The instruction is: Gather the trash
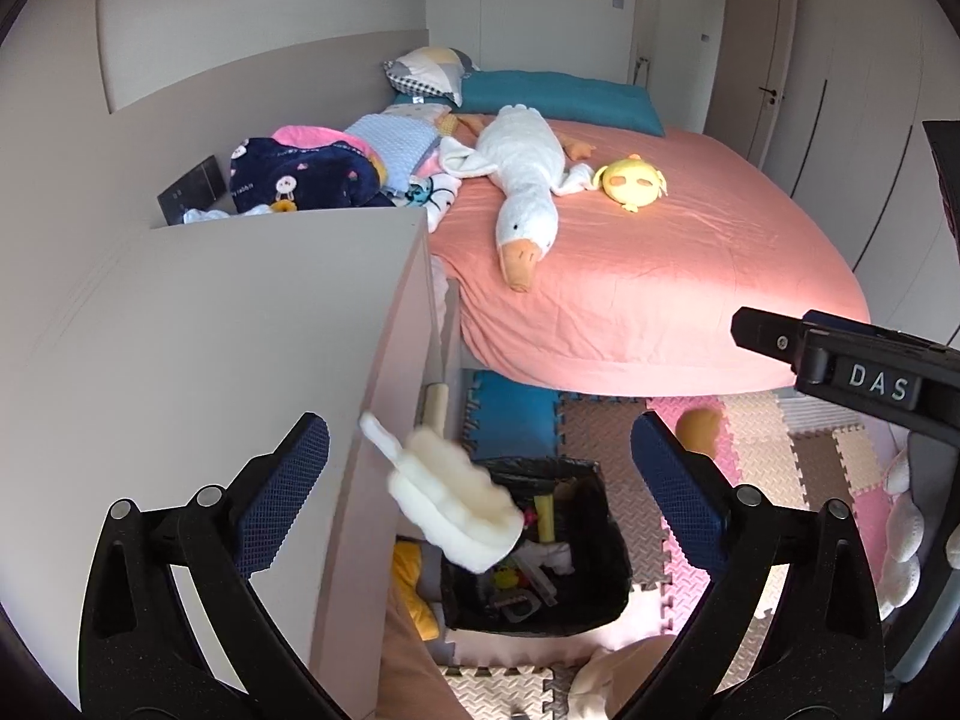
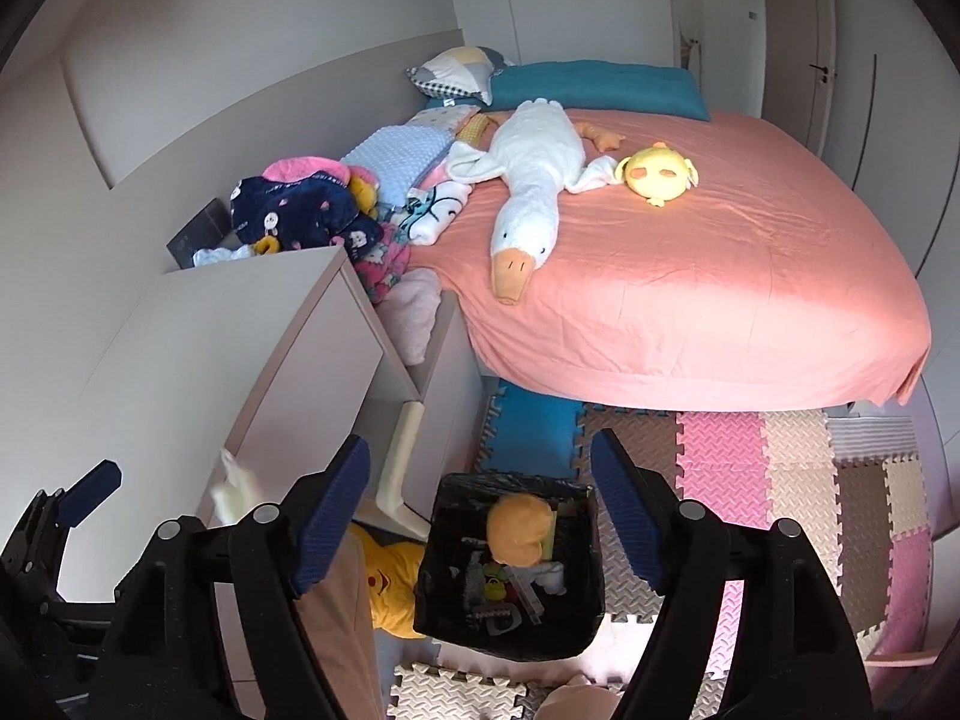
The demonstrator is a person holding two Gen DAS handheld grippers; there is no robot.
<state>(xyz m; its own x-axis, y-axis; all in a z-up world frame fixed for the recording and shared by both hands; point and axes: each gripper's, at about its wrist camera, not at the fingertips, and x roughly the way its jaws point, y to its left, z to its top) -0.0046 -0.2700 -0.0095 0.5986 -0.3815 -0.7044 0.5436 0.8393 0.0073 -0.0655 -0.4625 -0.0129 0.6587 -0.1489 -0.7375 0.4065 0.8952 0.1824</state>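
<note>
Both grippers hang over the black-lined trash bin (image 2: 510,564) on the foam floor mat (image 2: 798,480), near the foot of the bed (image 2: 690,300). The left gripper (image 1: 480,492) has its jaws spread wide with nothing between the pads, and a white fluffy piece of trash (image 1: 450,504), blurred, sits in mid-air between them, just above the bin's near-left rim. Over on the right gripper (image 2: 480,510), the jaws are wide apart too, gripping nothing, and an orange rounded item (image 2: 519,531) shows right over the bin's mouth; whether it rests on the pile inside I cannot tell. The bin already holds a jumble of small bits, yellow, white and grey. Left of the bin stands the pale cabinet (image 2: 240,348), its bare top surface running far-left. On the bed, a white goose plush (image 2: 528,180) lies head toward us, a yellow chick plush (image 2: 660,174) just to its right.
</note>
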